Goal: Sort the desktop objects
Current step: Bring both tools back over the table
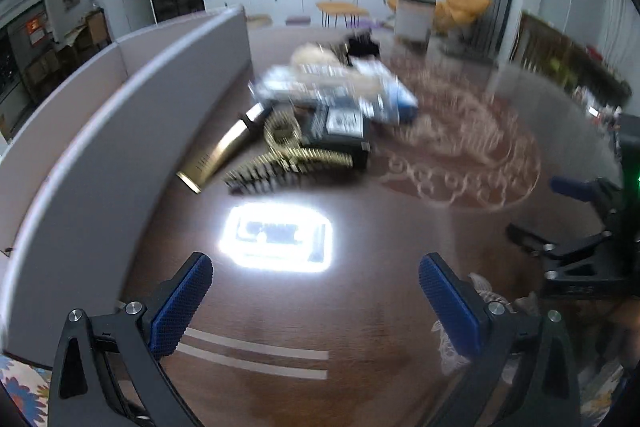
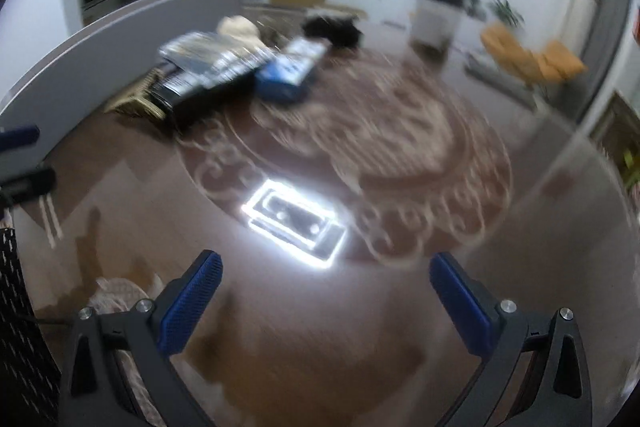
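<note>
Object pile well beyond open left gripper

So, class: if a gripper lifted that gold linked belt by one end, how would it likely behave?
The gold belt of linked pointed pieces lies curved and partly coiled, so it probably hangs floppy rather than stiff. It looks metallic, so likely heavy for its size. On the glossy brown tabletop, pushing would likely bunch it, not slide it whole.

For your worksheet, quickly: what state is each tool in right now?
Left tool: open, holding nothing.
Right tool: open, holding nothing.
</note>
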Tool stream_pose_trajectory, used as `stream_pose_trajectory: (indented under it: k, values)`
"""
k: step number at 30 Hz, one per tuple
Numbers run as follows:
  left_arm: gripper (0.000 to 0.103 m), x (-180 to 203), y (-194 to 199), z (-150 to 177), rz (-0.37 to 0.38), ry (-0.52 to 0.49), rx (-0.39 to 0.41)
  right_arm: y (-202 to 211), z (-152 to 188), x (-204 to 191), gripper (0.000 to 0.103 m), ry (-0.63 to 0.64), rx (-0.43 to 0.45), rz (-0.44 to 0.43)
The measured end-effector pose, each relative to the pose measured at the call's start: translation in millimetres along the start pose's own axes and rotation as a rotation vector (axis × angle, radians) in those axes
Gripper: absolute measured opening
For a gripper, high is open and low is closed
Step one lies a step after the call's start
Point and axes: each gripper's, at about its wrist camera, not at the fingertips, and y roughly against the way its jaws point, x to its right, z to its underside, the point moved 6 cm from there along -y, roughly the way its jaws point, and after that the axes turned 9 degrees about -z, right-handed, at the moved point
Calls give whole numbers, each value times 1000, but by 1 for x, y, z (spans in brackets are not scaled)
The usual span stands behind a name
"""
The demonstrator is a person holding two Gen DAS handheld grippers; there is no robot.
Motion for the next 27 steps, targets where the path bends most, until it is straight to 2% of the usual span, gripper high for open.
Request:
stream_pose_trajectory:
  k: [6, 15, 27]
  values:
    - [103, 4, -18, 10, -40, -12, -60, -1, 5, -10, 103, -45, -4, -2]
    - [103, 0, -39, 21, -40, 33, -149, -8, 4, -6, 103, -94, -18, 1]
    - [103, -4, -36, 26, -36, 57, -156, -8, 4, -7, 103, -95, -18, 1]
